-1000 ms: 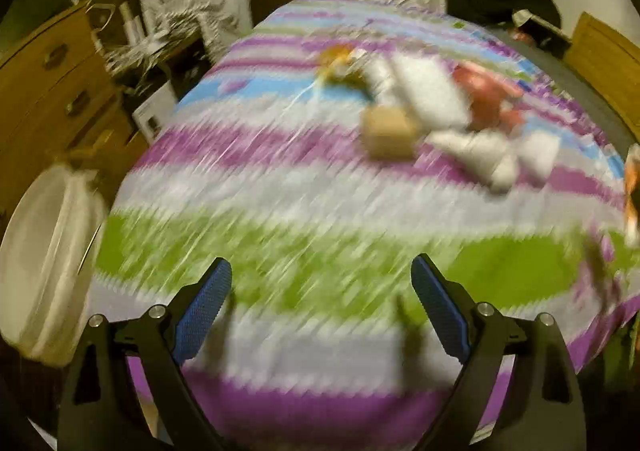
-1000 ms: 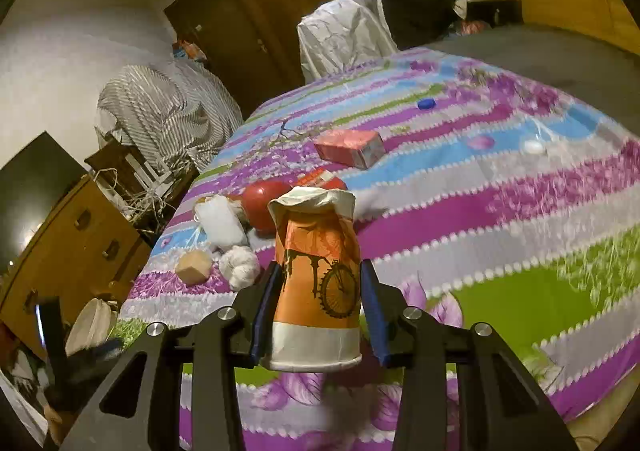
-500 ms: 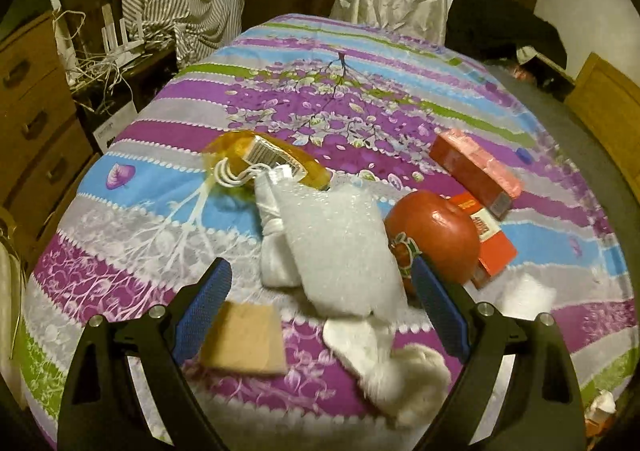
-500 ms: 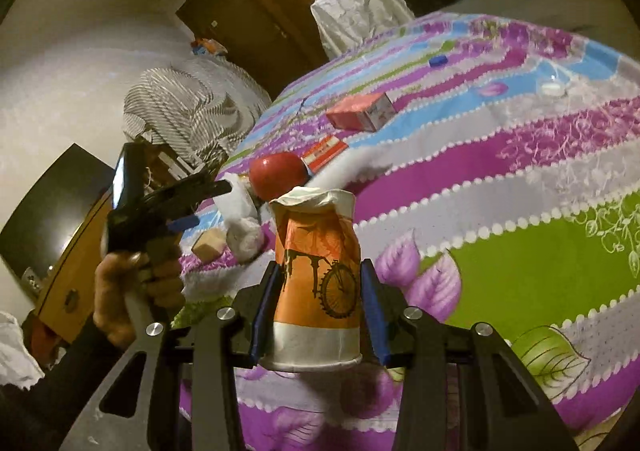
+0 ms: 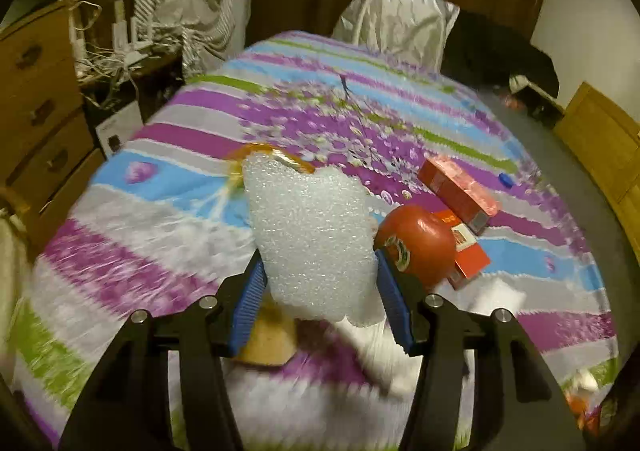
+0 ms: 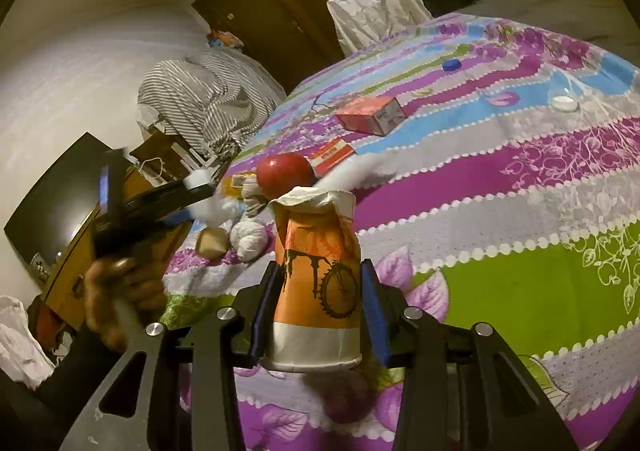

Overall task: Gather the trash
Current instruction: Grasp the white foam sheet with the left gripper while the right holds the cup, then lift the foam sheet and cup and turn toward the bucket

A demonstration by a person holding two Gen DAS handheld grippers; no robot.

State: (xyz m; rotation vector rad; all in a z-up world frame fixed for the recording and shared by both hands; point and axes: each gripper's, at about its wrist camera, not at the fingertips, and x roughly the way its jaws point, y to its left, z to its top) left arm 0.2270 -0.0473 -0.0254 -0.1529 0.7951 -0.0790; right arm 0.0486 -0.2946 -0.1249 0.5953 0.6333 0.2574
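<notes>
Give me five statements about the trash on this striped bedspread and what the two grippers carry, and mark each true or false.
1. The right gripper holds an orange paper cup with a bicycle print. True.
2. The left gripper has a white bubble-foam sheet between its closing jaws. True.
3. The round red ball-like object is in the left gripper. False: it lies on the striped bedspread, right of the foam.
4. The small blue bottle cap sits inside the cup. False: it lies far off on the bedspread.
5. The pink-red carton stands upright. False: it lies flat.

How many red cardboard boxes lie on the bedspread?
2: a pink-topped box farther back, and a flat red-and-white box touching the red ball. Others may be hidden.
</notes>
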